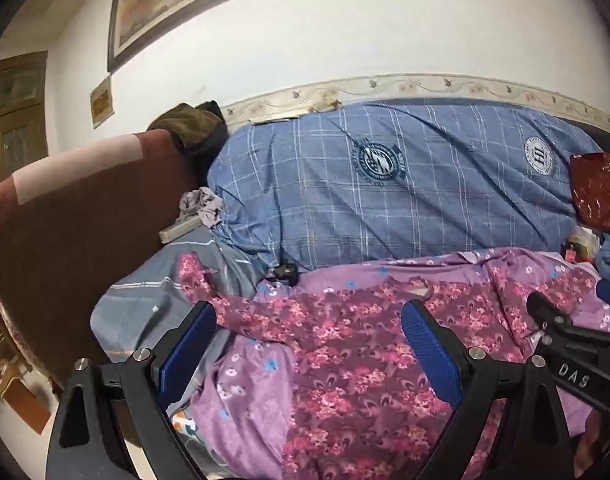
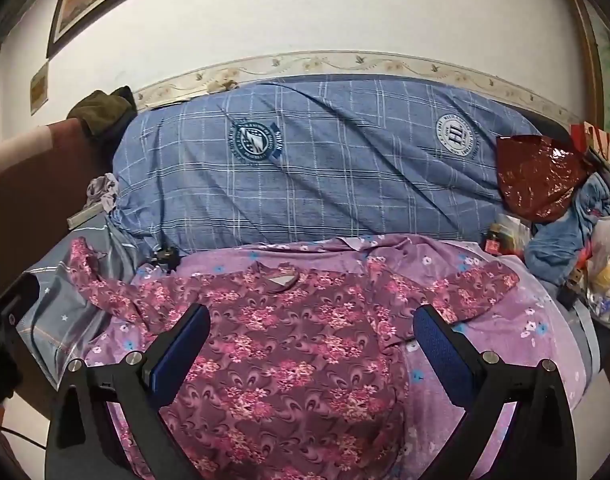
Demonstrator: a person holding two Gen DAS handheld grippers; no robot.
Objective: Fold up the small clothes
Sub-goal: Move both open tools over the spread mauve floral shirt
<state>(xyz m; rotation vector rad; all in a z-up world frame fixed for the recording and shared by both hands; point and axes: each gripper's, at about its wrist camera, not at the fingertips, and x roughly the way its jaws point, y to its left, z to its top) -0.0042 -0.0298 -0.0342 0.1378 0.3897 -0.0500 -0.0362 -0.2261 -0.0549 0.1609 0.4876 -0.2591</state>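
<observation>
A small maroon top with pink flowers [image 2: 289, 344] lies spread flat on a lilac flowered sheet [image 2: 485, 368], collar toward the wall and both sleeves stretched out sideways. It also shows in the left wrist view [image 1: 345, 352]. My left gripper [image 1: 309, 336] is open and empty, held above the top's left half. My right gripper [image 2: 313, 340] is open and empty, above the top's middle. The right gripper's black body also shows at the right edge of the left wrist view [image 1: 565, 344].
A big blue checked quilt roll [image 2: 325, 176] lies along the wall behind the top. A dark red headboard [image 1: 65, 240] stands at the left. A red shiny bag [image 2: 537, 184], blue clothes [image 2: 561, 236] and plastic bags [image 2: 605, 276] crowd the right side.
</observation>
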